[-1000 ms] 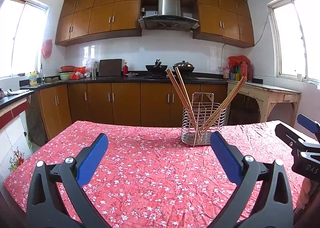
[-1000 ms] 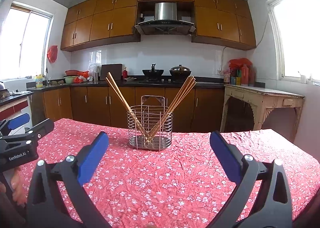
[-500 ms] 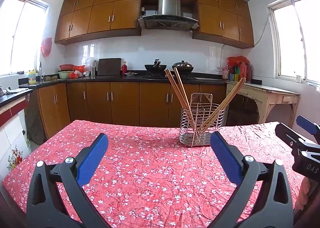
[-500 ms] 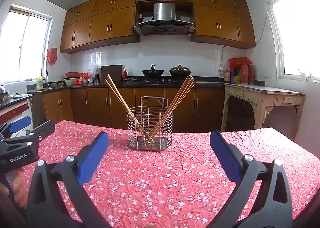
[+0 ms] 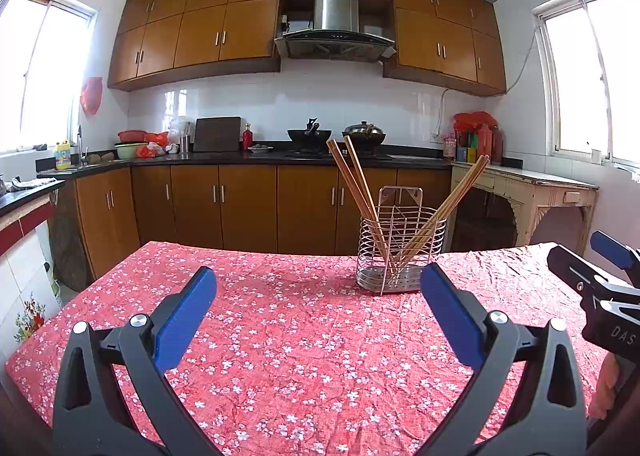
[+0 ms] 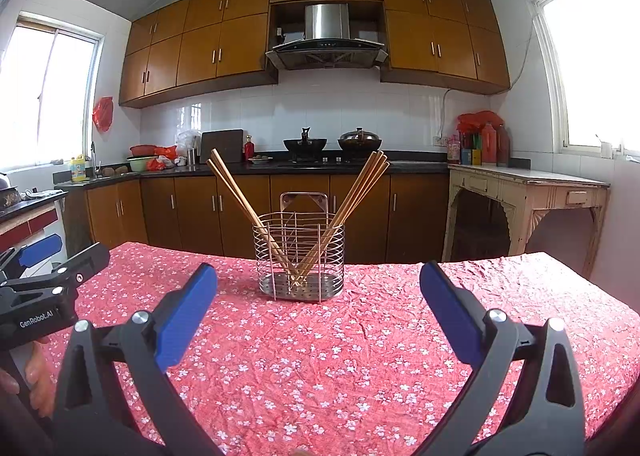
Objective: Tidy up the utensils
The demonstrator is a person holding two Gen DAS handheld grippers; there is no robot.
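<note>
- On the left, we hold our left gripper (image 5: 318, 292) above the red floral tablecloth (image 5: 304, 340); its blue-padded fingers (image 5: 186, 314) are spread wide apart, holding nothing and touching nothing.
- From the right wrist view, this same gripper shows at the left edge, with the person's fingertips (image 6: 38, 376) wrapped below its black body.
- Toward the middle of the table stands the wire utensil holder (image 6: 298, 256), upright on the cloth, well ahead of both grippers.
- Inside it, wooden chopsticks (image 6: 244, 206) lean out to the left, and a second bundle of chopsticks (image 6: 352, 196) leans to the right; the two groups cross near the perforated base.
- On the right, our right gripper (image 6: 318, 292) also hangs over the cloth with its jaws set wide apart and empty, the holder framed between them but far off.
- In the left wrist view, that right gripper shows at the right edge, clear of the holder.
- Behind the table run brown kitchen cabinets (image 5: 248, 208).
</note>
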